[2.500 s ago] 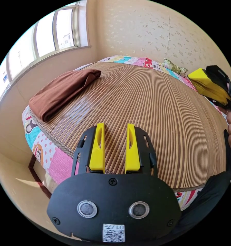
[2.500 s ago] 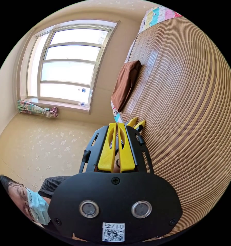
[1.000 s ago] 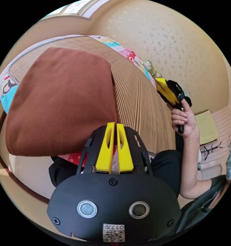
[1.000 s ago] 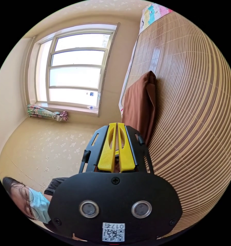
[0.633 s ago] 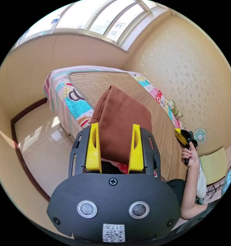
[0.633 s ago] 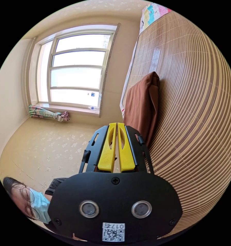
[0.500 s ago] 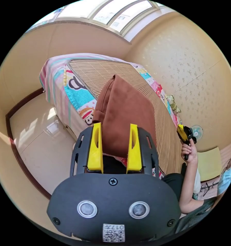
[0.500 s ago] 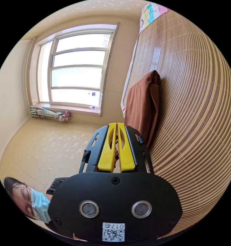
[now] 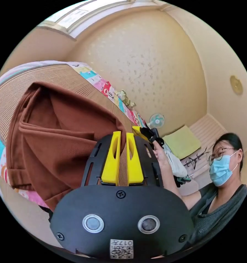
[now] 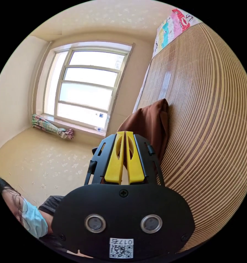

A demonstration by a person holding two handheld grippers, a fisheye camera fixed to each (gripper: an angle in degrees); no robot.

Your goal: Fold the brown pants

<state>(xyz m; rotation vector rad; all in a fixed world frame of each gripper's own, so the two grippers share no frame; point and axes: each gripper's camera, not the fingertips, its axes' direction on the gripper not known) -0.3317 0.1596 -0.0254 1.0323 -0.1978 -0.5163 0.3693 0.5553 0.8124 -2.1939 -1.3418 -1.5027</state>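
Note:
The brown pants (image 9: pixel 55 137) lie folded at the edge of the bamboo mat (image 9: pixel 8 90), and their open layers and hems face the left gripper view. My left gripper (image 9: pixel 123 134) is shut on the pants' near edge, with fabric pinched at its tips. In the right gripper view a near corner of the pants (image 10: pixel 151 123) is raised off the mat (image 10: pixel 211 109). My right gripper (image 10: pixel 125 133) is shut with nothing in it, held in the air in front of the pants. It also appears as the right gripper (image 9: pixel 138 131) in a person's hand, just past my left jaws.
A colourful patchwork sheet (image 9: pixel 101 85) borders the mat, with a small pillow (image 9: pixel 125 98) at its far side. The person (image 9: pixel 222 169) sits close on the right. A fan (image 9: pixel 156 120) and a yellow-green pad (image 9: pixel 182 141) are beyond. A window (image 10: pixel 85 87) is behind the bed.
My left gripper opened over the pants, then shut on their near edge and lifted it, so the layers spread open. The right gripper stayed shut in the air.

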